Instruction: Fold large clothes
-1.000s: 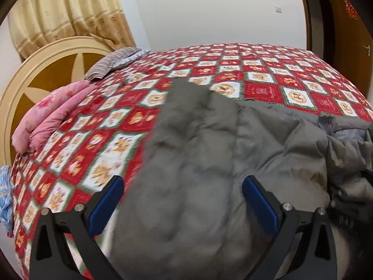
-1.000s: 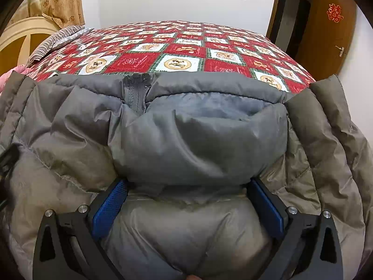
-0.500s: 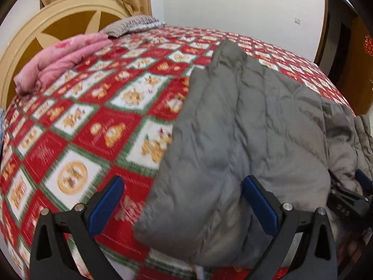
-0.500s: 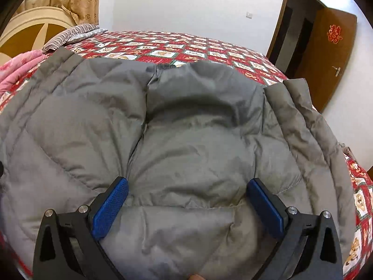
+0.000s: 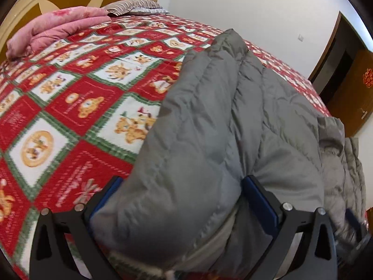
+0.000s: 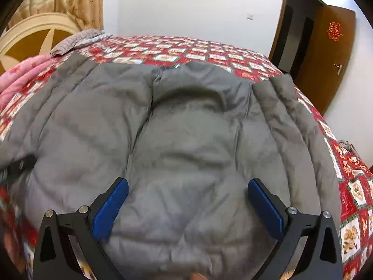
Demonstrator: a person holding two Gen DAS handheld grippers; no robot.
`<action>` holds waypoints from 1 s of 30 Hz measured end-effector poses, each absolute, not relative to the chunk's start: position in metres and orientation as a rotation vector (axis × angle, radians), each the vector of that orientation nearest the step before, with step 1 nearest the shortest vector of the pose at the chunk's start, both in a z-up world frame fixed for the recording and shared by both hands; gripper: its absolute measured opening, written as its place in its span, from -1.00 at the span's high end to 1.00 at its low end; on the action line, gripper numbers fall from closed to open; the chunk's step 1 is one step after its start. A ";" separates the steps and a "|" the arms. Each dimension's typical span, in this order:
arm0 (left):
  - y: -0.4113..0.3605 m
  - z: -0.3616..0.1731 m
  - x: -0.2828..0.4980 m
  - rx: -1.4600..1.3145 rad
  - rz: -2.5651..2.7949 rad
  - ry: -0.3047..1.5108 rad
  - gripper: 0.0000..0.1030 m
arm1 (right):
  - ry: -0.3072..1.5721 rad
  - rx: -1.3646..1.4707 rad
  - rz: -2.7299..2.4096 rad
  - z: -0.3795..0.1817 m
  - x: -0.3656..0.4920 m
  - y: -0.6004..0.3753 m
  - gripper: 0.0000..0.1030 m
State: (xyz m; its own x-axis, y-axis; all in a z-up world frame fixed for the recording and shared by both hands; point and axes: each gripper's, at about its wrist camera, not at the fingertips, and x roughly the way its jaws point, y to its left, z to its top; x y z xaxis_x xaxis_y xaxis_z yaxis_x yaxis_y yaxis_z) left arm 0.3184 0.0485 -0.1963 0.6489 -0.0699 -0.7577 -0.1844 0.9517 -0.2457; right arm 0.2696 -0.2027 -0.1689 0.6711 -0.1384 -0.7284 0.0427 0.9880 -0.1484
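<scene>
Left gripper point(image 5: 179, 200): jaws spread wide, and a thick roll of the grey puffer jacket point(image 5: 233, 126) bulges between the blue pads; no clamp on it that I can see.
Right gripper point(image 6: 187, 206): jaws wide apart too, above the jacket's flat quilted panel, gripping nothing.
Jacket: spread on the red teddy-bear bedspread point(image 5: 77, 107), its near edge at the foot of the bed.
Left view only: the jacket's side fold running up the bed, and a folded pink blanket point(image 5: 56, 31) near the headboard point(image 5: 30, 4).
Right view only: the whole width of the jacket, and the brown door point(image 6: 326, 58).
Both views: a striped pillow point(image 5: 132, 4) by the headboard.
</scene>
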 end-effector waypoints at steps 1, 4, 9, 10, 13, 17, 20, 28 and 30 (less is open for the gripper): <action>0.046 -0.196 0.319 -0.310 0.054 0.859 -0.93 | 0.813 -0.137 -0.107 -0.175 0.267 -0.201 -0.97; 0.040 -0.192 0.321 -0.313 -0.025 0.842 -0.42 | 0.798 -0.177 -0.131 -0.184 0.266 -0.194 -0.97; 0.033 -0.187 0.314 -0.312 -0.115 0.801 0.53 | 0.813 -0.170 -0.134 -0.186 0.271 -0.194 -0.97; 0.031 -0.184 0.312 -0.305 -0.113 0.793 0.65 | 0.810 -0.170 -0.137 -0.185 0.270 -0.194 -0.97; 0.032 -0.173 0.300 -0.283 -0.104 0.769 0.77 | 0.813 -0.166 -0.140 -0.185 0.267 -0.191 -0.97; 0.050 -0.156 0.284 -0.296 -0.102 0.728 0.79 | 0.809 -0.191 -0.127 -0.187 0.256 -0.175 -0.97; 0.073 -0.149 0.274 -0.306 -0.078 0.718 0.79 | 0.811 -0.187 -0.071 -0.187 0.246 -0.158 -0.97; 0.124 -0.122 0.263 -0.203 0.053 0.628 0.80 | 0.744 -0.071 0.090 -0.143 0.206 -0.158 -0.97; 0.123 -0.107 0.260 -0.163 0.061 0.587 0.81 | 0.707 -0.069 0.023 -0.133 0.195 -0.175 -0.97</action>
State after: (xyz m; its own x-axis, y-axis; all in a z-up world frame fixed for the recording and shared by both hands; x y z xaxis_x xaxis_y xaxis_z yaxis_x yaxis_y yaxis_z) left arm 0.2601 0.1228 -0.1071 0.8311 0.0109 -0.5561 -0.1037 0.9853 -0.1356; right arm 0.1954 -0.1749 -0.1329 0.7604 -0.0026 -0.6495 -0.0442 0.9975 -0.0558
